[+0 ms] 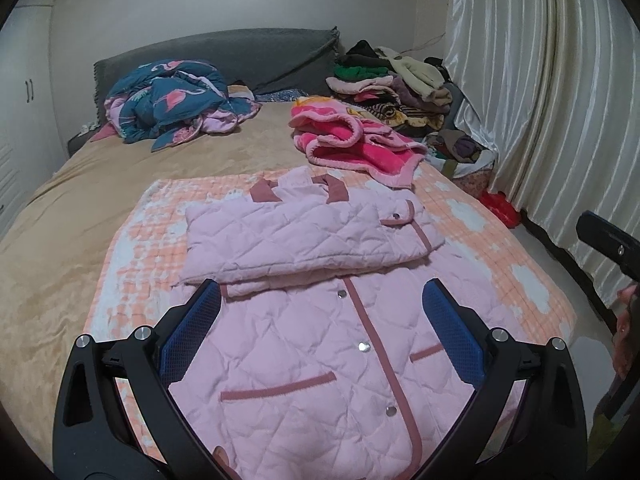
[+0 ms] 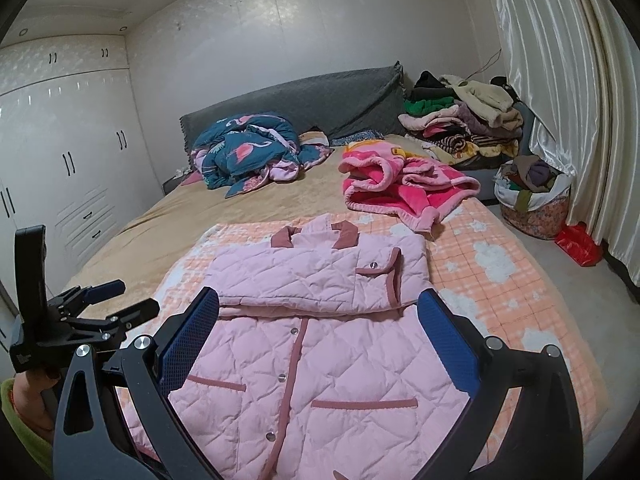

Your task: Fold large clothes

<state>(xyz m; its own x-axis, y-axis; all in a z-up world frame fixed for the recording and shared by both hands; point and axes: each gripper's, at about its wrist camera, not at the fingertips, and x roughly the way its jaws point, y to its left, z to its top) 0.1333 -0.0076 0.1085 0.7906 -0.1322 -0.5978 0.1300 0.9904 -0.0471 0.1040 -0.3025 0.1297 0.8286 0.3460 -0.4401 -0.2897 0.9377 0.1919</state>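
Observation:
A pink quilted jacket (image 1: 320,344) (image 2: 320,372) with dusty-rose trim lies flat on an orange checked blanket (image 1: 132,248) (image 2: 480,276) at the near end of the bed. Both sleeves are folded across its chest below the collar (image 1: 296,190) (image 2: 312,236). My left gripper (image 1: 322,292) hovers open above the jacket's lower half, with nothing between its blue pads (image 1: 192,332). My right gripper (image 2: 318,300) is open too, above the same part. In the right wrist view the left gripper (image 2: 108,300) shows at the left edge with its fingers apart.
A blue flamingo quilt (image 1: 176,104) (image 2: 248,156) lies bunched near the grey headboard (image 2: 300,104). A bright pink fleece garment (image 1: 352,140) (image 2: 400,184) sits beyond the jacket. Folded clothes (image 2: 464,124) pile at the back right, a full basket (image 2: 532,196) on the floor, curtains (image 2: 568,80) right, wardrobes (image 2: 60,152) left.

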